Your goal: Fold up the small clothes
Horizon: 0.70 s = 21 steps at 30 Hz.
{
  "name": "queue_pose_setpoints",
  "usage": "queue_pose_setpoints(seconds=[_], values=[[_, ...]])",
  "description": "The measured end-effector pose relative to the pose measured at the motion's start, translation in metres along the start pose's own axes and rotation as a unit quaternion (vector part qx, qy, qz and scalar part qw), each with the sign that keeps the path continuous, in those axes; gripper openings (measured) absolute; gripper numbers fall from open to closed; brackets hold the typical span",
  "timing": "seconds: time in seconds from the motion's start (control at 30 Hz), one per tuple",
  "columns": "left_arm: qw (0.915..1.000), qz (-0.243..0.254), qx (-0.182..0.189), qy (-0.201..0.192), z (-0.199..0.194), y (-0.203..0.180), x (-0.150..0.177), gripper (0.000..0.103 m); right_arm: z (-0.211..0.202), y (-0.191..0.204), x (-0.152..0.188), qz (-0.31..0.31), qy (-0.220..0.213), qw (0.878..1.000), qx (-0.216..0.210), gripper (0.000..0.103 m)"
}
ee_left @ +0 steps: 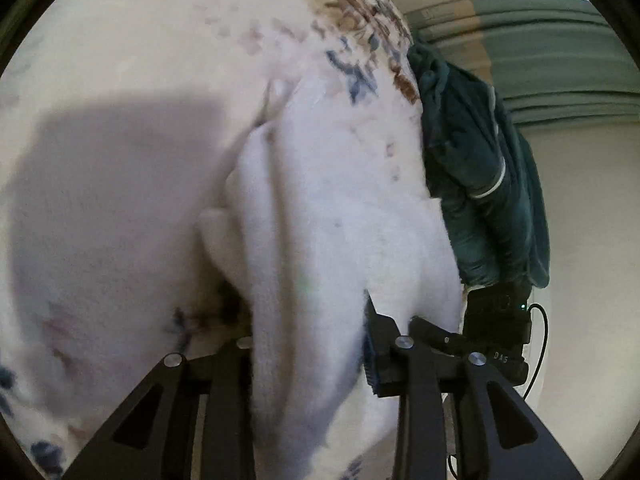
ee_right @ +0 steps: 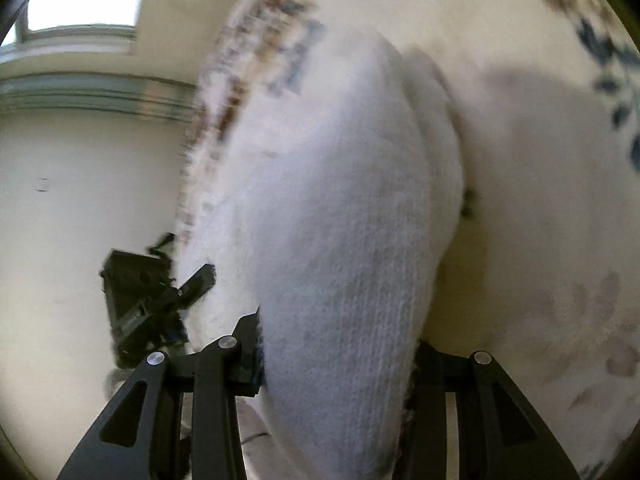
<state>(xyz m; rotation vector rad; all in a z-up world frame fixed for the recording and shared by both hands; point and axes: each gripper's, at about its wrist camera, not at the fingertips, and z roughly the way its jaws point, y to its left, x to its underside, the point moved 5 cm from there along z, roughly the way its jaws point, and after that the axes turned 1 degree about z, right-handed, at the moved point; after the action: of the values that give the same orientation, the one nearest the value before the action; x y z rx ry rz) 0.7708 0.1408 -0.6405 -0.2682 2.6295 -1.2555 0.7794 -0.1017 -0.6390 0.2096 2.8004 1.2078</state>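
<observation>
Counted — one white sock (ee_left: 320, 240), one teal garment (ee_left: 476, 168), one patterned rug (ee_left: 120, 80), two claws: left (ee_left: 308, 356), right (ee_right: 336, 360).

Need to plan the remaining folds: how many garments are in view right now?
2. A white sock gripped by both the left gripper and right gripper; a dark green garment at the rug's edge. Others may be hidden.

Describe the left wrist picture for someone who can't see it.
A white knitted garment fills the gap between the fingers of the left hand-held gripper, draped over a pale patterned rug. A dark green cloth lies at the rug's right edge, with the other hand-held gripper just below it.
</observation>
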Motion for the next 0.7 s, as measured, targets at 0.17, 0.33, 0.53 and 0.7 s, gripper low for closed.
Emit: queue_pose_setpoints(seconds=[0.17,0.33,0.53,0.7], values=[[0.9961,0.031,-0.082,0.002,-0.011,-0.014,0.002,0.044,-0.004,0.002,0.005,-0.021,-0.008,0.998,0.067,0.064],[0.9615,0.094,-0.245,-0.083,-0.048,-0.037,0.009,0.056,-0.026,0.022,0.017,-0.09,-0.029,0.969,0.23,0.078],[0.9151,0.156,-0.341,-0.149,-0.081,-0.07,0.044,0.099,-0.059,0.047,0.057,-0.147,-0.078,0.9,0.402,0.098],[0.8895,0.176,-0.384,-0.174,-0.1,-0.102,0.071,0.103,-0.109,0.063,0.091,-0.14,-0.133,0.868,0.457,0.103]])
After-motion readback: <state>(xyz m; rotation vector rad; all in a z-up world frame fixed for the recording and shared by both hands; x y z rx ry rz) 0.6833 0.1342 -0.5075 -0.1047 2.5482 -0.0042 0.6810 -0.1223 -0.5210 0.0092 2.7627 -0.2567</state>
